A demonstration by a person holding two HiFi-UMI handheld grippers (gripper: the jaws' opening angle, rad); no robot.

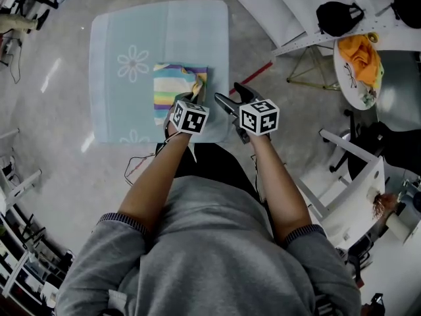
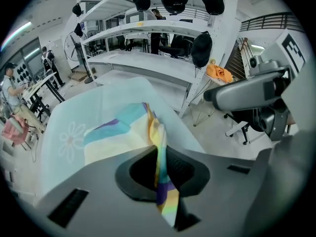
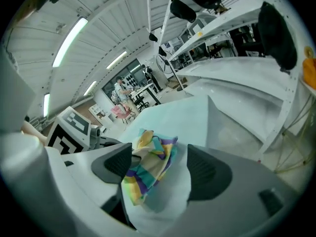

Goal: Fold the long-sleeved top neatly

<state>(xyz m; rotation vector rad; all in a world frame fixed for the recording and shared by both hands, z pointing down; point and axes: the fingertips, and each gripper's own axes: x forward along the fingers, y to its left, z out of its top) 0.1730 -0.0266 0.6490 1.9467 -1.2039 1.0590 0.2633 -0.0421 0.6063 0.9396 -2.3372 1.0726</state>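
Observation:
The long-sleeved top [image 1: 172, 87], striped in yellow, teal and purple, lies folded into a small rectangle on a table under a pale blue cloth [image 1: 125, 38]. My left gripper [image 1: 186, 99] is at the top's near right corner. In the left gripper view it [image 2: 162, 169] is shut on a bunched strip of the fabric [image 2: 158, 132] that rises from the folded pile. My right gripper [image 1: 231, 97] hovers just right of the top, open. In the right gripper view its jaws [image 3: 160, 167] stand wide, with the lifted striped fabric [image 3: 150, 169] showing between them against the left pad.
The table's near edge is right below both grippers. White shelving [image 1: 296, 12] with a black bag [image 1: 339, 15] stands at the back right, beside a round table with an orange cloth [image 1: 358, 54]. An office chair [image 1: 355, 143] is at the right. Cables [image 1: 138, 166] lie on the floor.

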